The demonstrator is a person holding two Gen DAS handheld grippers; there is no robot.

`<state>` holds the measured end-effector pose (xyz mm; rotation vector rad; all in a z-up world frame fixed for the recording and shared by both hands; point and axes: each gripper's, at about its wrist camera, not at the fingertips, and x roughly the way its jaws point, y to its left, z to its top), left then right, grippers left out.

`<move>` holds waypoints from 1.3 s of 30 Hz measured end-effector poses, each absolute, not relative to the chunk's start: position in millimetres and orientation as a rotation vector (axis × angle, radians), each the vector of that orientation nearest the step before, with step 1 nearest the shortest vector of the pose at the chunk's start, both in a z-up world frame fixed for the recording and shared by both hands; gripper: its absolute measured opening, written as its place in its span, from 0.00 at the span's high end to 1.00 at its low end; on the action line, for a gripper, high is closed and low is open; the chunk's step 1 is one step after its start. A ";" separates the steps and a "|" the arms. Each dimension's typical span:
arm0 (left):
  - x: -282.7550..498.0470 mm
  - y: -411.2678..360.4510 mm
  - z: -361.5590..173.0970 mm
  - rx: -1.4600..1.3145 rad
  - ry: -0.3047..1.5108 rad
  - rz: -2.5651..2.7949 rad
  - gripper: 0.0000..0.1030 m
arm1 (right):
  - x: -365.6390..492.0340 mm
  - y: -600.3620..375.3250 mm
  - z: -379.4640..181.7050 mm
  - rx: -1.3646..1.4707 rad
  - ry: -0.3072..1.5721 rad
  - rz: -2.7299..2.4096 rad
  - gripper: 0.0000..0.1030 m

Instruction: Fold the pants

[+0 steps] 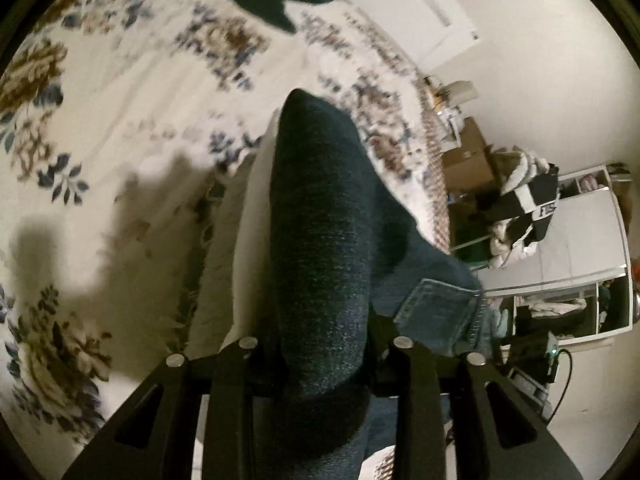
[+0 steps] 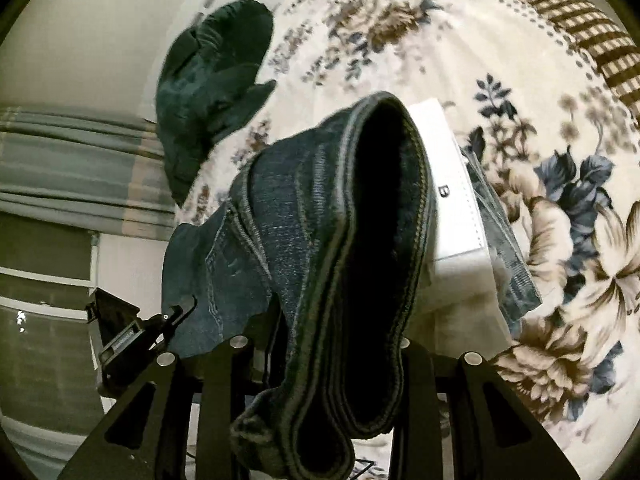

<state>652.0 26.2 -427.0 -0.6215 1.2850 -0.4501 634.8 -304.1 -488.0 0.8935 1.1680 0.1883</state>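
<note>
Both tools, left tool (image 1: 320, 344) and right tool (image 2: 320, 344), are clamped on the jeans (image 1: 320, 240), lifted above the floral bed (image 1: 120, 120) (likely so the legs hang straight for folding).

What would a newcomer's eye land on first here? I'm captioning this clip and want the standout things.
The dark blue jeans dominate both views, draped between each gripper's fingers and filling the centre. Beneath them spreads a cream bedspread with large brown and blue flowers. A dark green garment lies farther off on the bed, at the upper left of the right wrist view.
</note>
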 end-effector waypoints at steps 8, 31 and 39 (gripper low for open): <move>643.6 24.3 -422.8 -0.534 1.326 -0.406 0.46 | 629.1 -318.5 -490.3 0.774 1.240 0.087 0.37; 552.1 -27.8 -298.1 0.039 1.078 -0.200 0.09 | 535.5 -219.5 -334.5 0.144 1.040 -0.320 0.00; 478.3 -19.3 -224.4 0.043 0.975 -0.161 0.09 | 457.4 -194.4 -244.4 0.121 0.923 -0.281 0.00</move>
